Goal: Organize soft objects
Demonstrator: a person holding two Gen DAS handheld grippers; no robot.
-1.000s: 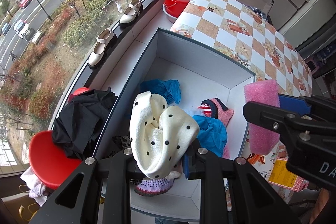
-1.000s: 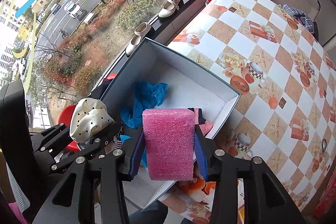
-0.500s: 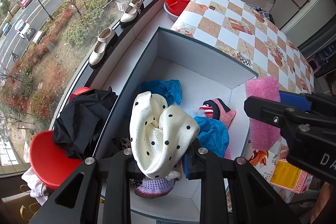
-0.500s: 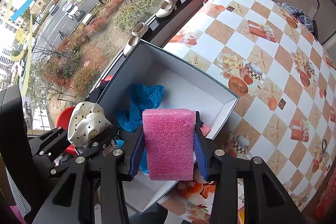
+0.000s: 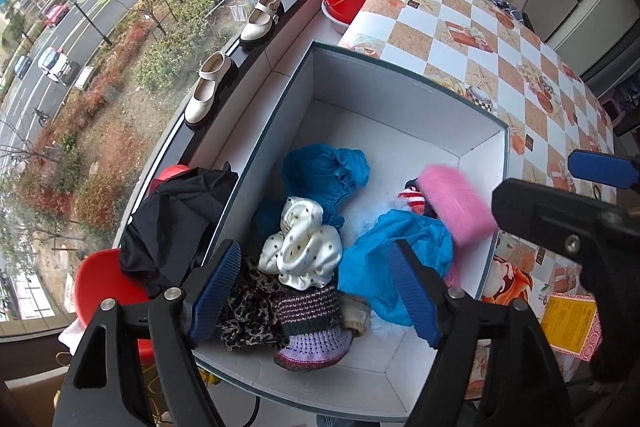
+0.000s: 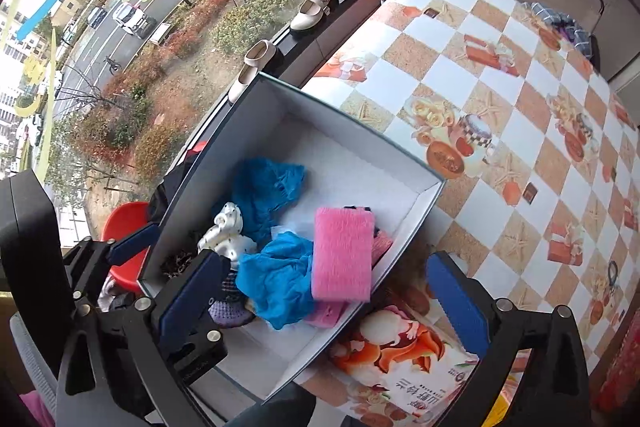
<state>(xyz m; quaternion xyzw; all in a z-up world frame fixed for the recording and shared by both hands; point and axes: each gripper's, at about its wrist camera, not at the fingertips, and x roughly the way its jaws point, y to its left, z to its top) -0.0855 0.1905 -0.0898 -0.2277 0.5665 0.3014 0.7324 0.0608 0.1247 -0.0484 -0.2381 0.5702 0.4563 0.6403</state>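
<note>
Pink sponge (image 5: 456, 207) motion-blurred inside box (image 5: 400, 83); striped sock (image 5: 412, 195) mostly hidden beneath it; leopard cloth (image 5: 248, 303) partly behind gripper pad.

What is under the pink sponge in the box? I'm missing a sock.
The pink sponge lies over a blue cloth, a striped red-and-white piece and something pink in the box. Whatever else it covers is hidden.

The left gripper (image 5: 316, 287) was seen pointing down over a white box (image 5: 400, 99), its jaws opening with nothing pressed between the pads. Below it, a cream polka-dot cloth (image 5: 300, 247) was lying on the pile inside. A blurred pink sponge (image 5: 456, 207) was seen beside blue fabric (image 5: 400, 255), near the right gripper's blue finger (image 5: 600, 169).
</note>
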